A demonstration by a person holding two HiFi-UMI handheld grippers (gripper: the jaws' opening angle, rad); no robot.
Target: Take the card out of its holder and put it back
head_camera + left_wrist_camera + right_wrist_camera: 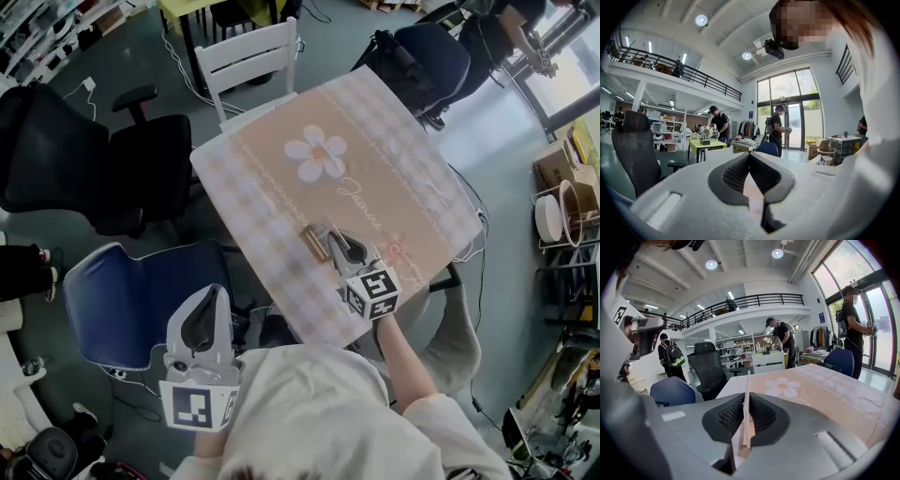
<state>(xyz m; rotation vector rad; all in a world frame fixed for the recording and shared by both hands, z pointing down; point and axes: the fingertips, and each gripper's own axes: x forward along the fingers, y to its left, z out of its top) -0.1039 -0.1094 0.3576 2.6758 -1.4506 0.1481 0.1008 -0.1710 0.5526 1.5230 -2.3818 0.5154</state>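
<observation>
The right gripper (746,399) is pinching a thin white card (747,392) between its pads. The card stands up on its edge. A tan strip sits low down beside the card, and I cannot tell what it is. From the head view the right gripper (333,240) has its tip low over the near part of the worktop (403,187). A small brown thing (314,244) lies there right at the tip, and it is too small to tell if it is the holder. The left gripper (750,157) has its tips pressed together with nothing between them. The worktop has a peach checked cloth with a big white flower (316,155) on it. A white chair (248,61) stands at the far side, a black chair (84,150) stands near the left corner, and a blue chair (141,300) is close to the person. The room is big and bright, with tall windows, a high balcony with a rail, and other people standing about. The right arm reaches out over the near edge of the worktop, and its gripper tips a bit down. The left gripper (211,298) is off the worktop, over the blue chair. The marker cubes hide both hands.
</observation>
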